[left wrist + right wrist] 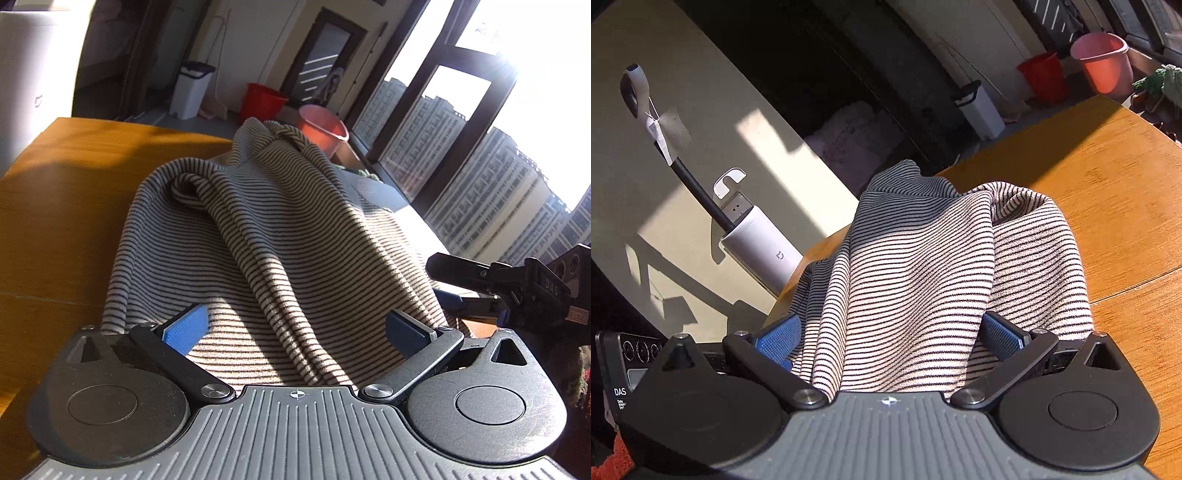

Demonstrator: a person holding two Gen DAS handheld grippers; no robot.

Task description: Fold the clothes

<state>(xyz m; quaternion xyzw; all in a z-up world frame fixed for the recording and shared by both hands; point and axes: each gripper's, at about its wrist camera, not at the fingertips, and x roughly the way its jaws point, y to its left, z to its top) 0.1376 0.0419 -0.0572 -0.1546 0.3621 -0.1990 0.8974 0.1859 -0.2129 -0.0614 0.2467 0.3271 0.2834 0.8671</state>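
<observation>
A cream garment with thin dark stripes [280,229] lies bunched in folds on the wooden table [66,206]. My left gripper [295,330] is open over its near edge, and the cloth runs between the two blue pads [186,328] without being pinched. In the right wrist view the same striped garment [916,280] drapes up to the palm of my right gripper [890,339], which is open with its fingers wide on either side of the fabric. The right gripper [437,282] also shows at the garment's right edge in the left wrist view.
The table's edge [1015,147] runs behind the garment. On the floor beyond stand a red bucket [260,101], a pink bucket [325,127] and a white bin [192,90]. Large windows [461,122] are at the right. A white stick vacuum [757,247] leans by the wall.
</observation>
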